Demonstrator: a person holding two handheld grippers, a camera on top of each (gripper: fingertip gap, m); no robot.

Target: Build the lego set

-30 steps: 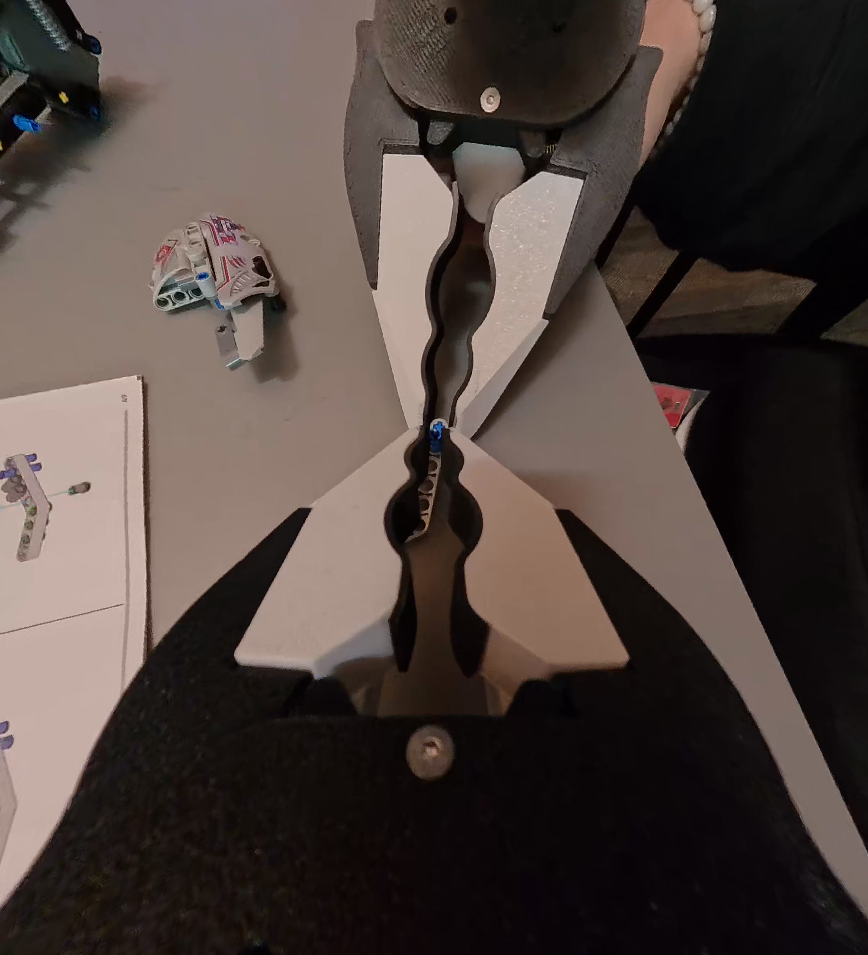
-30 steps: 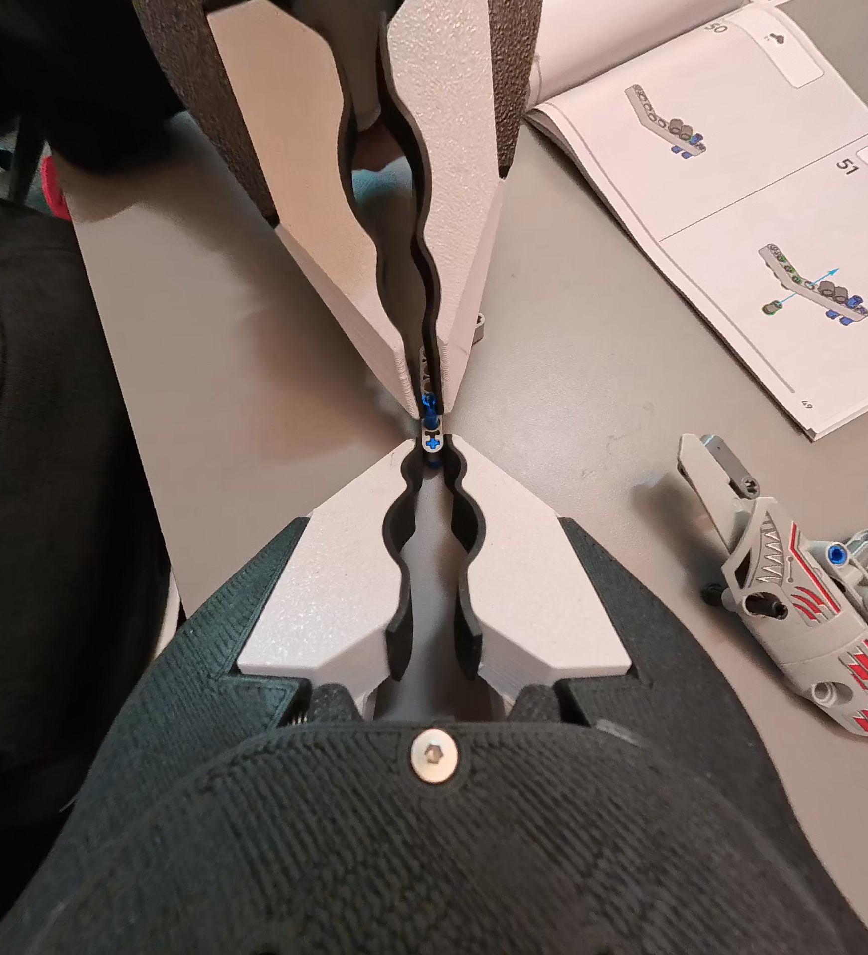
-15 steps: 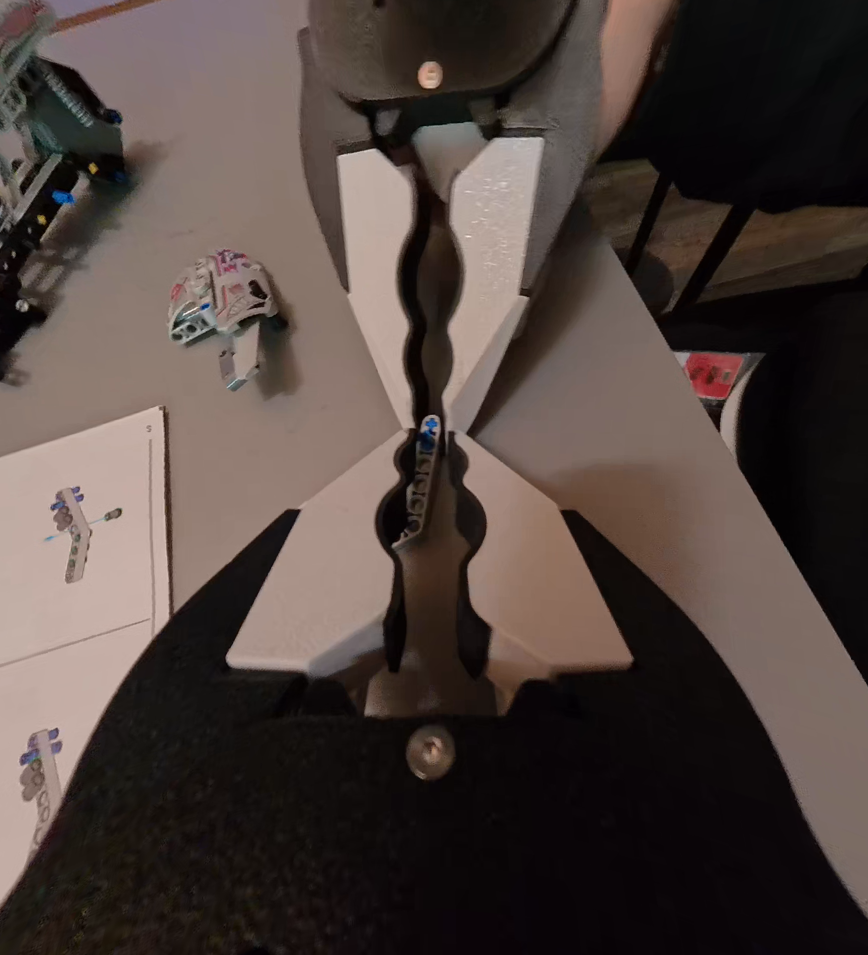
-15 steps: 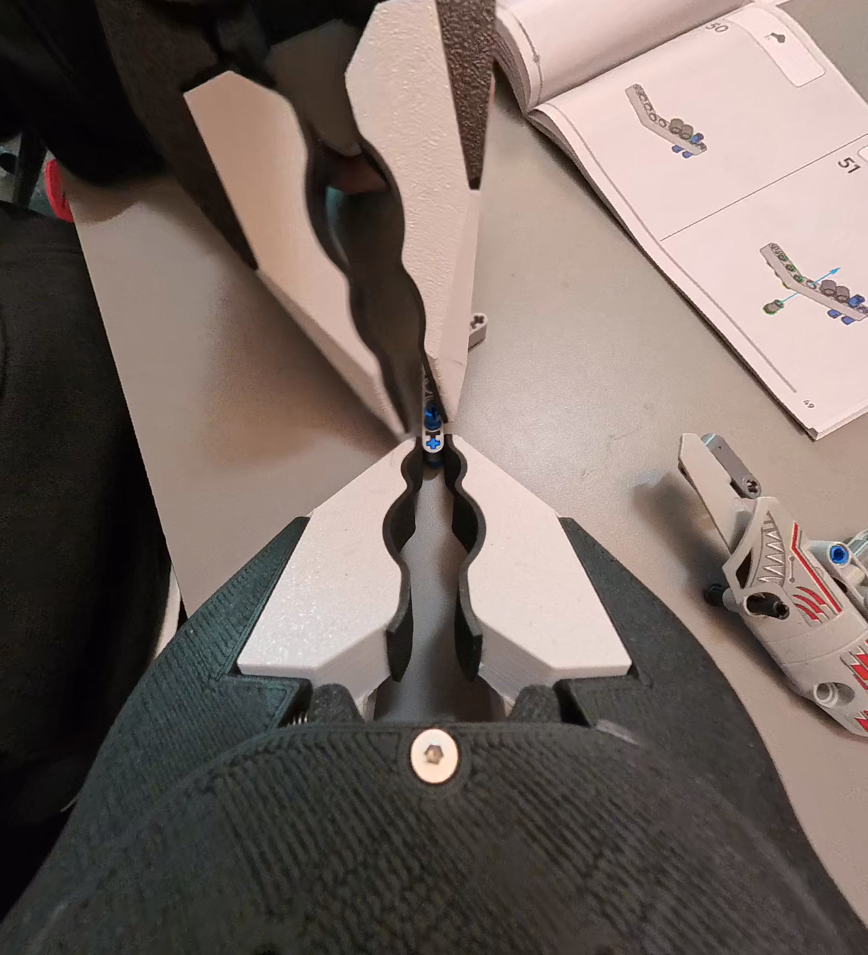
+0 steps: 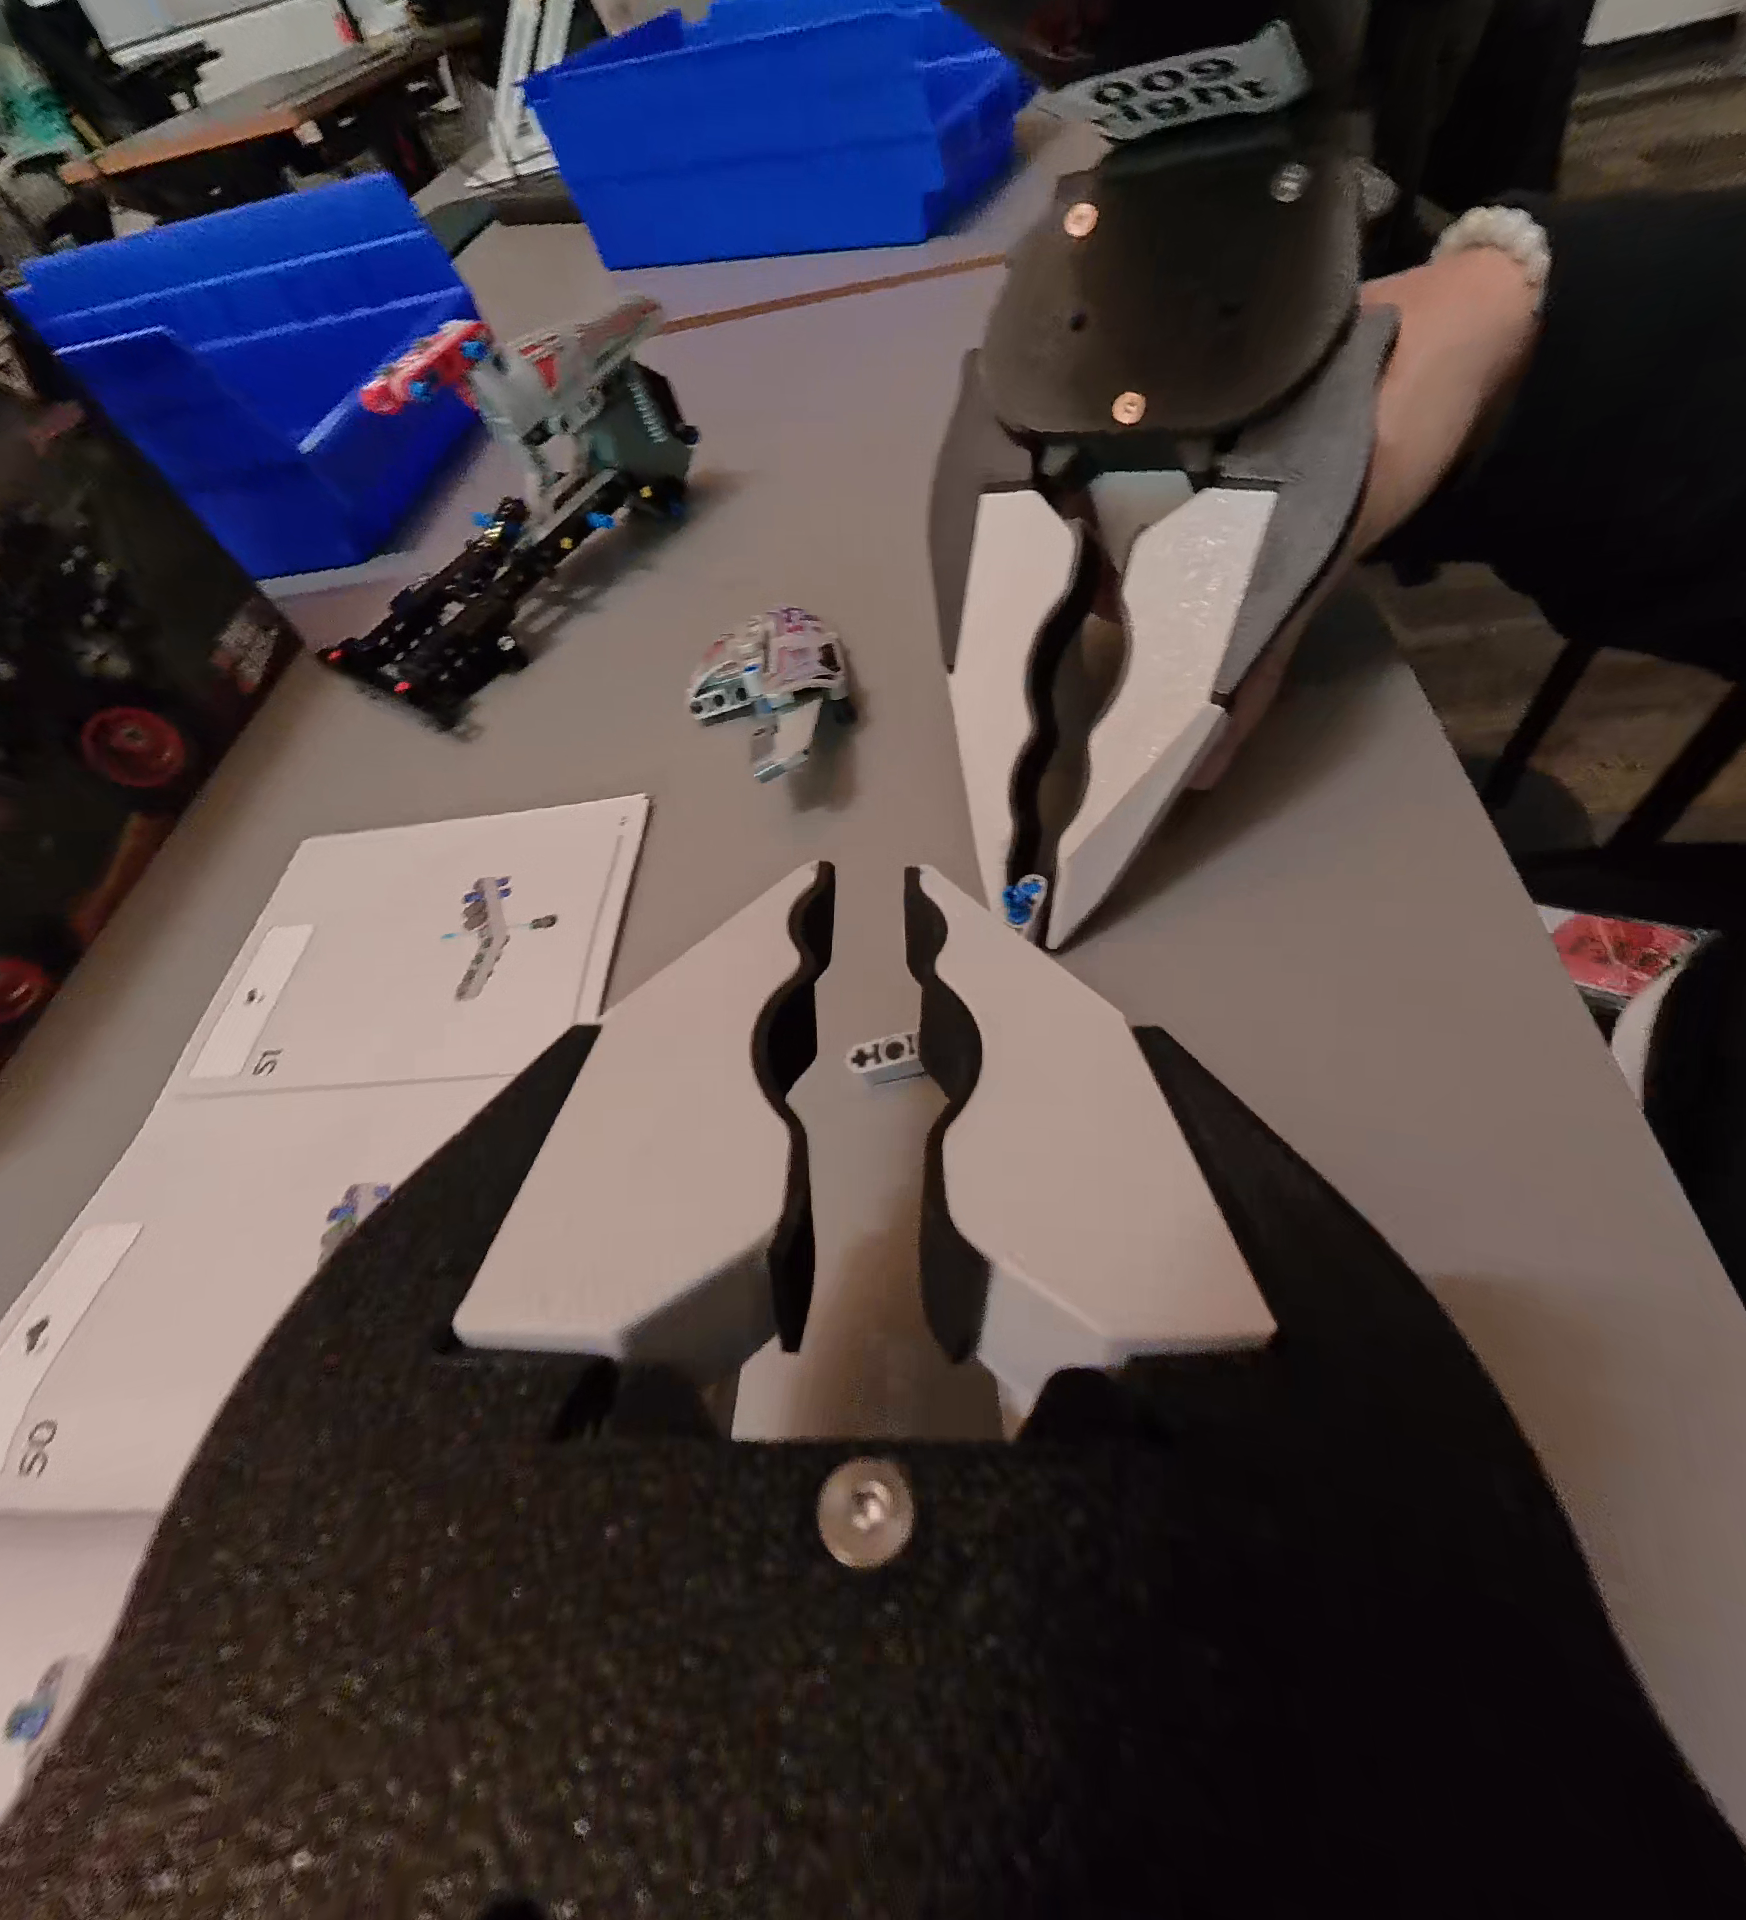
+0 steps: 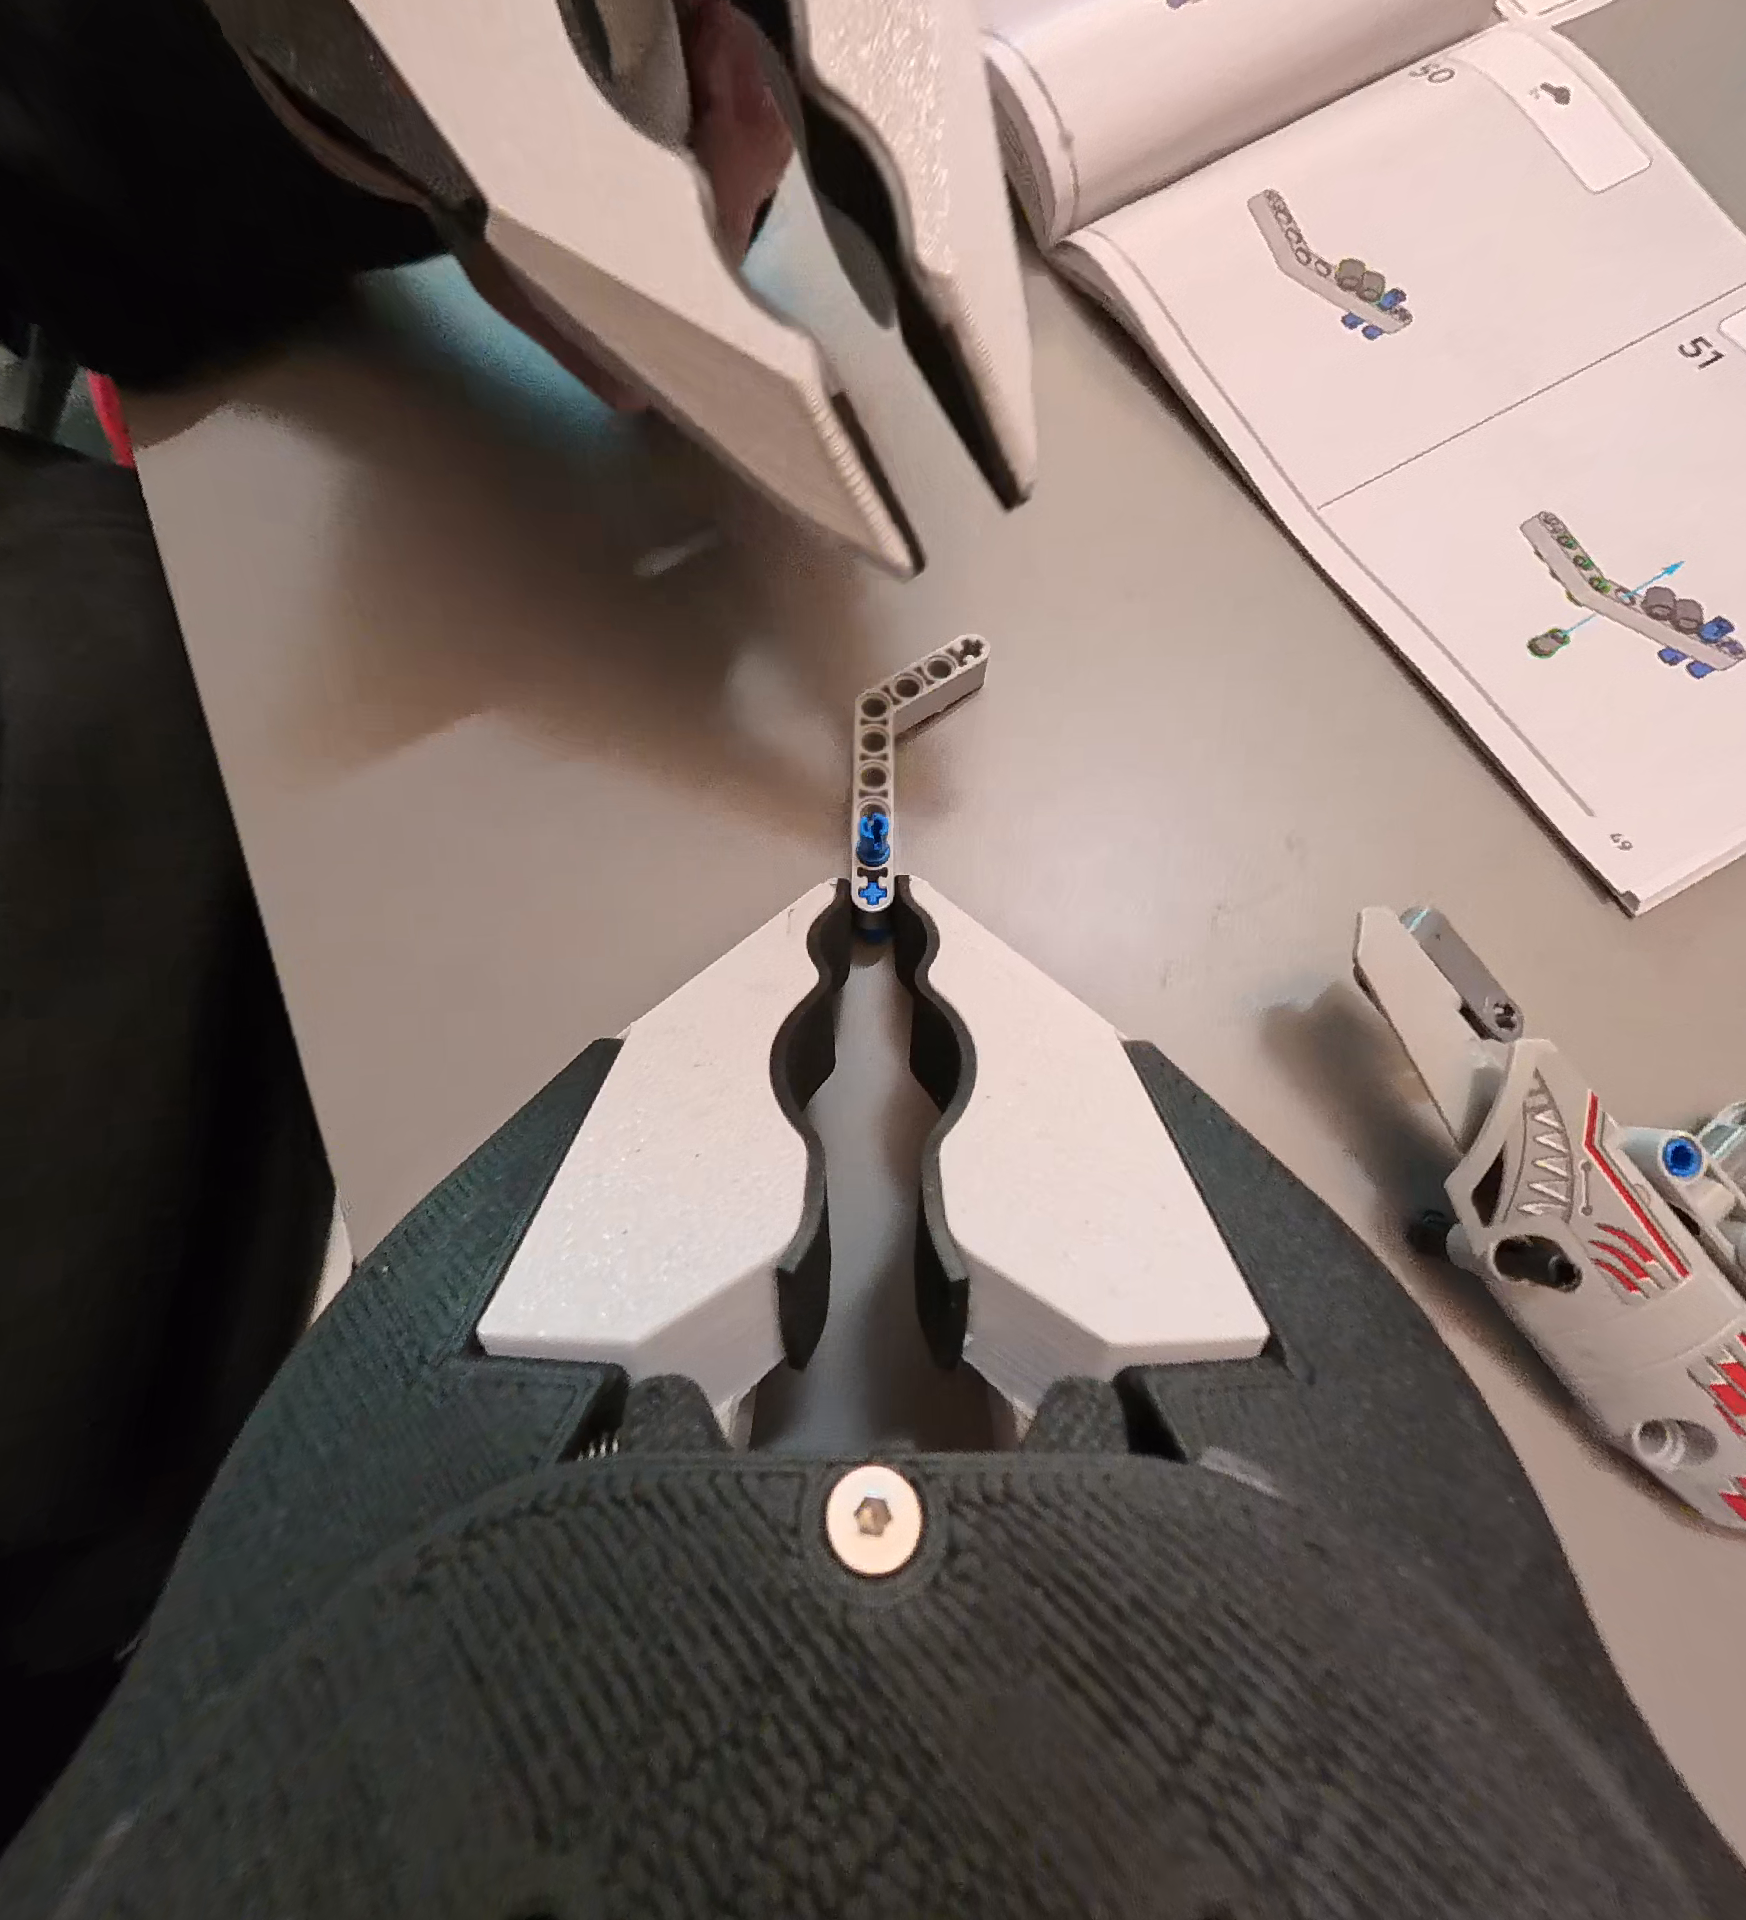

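Note:
A bent grey beam point(image 6: 874, 748) with blue pins point(image 6: 874, 836) sticks out forward from my right gripper point(image 6: 874, 896), which is shut on its near end, low over the grey table point(image 6: 1108, 831). My left gripper point(image 5: 869, 883) is open and empty. The beam's free end point(image 5: 884, 1058) shows between its jaws without touching them. In the left wrist view the right gripper point(image 5: 1033, 920) points down at the table with a blue pin point(image 5: 1025, 896) at its tips. In the right wrist view the left gripper point(image 6: 957, 530) hangs open just beyond the beam.
An open instruction booklet point(image 5: 412, 956) point(image 6: 1471, 416) lies beside the grippers. A grey and red built part point(image 5: 775, 675) point(image 6: 1627, 1247) lies on the table. Farther back are a black and grey chassis point(image 5: 536, 520), blue bins point(image 5: 256, 343) and a dark box point(image 5: 38, 727). The table edge point(image 5: 1575, 987) is at the right. The gap from one gripper's tips to the other's is roughly 6 centimetres.
My left gripper opened, let go of the beam and pulled back and up. My right gripper kept its hold on the beam's pinned end.

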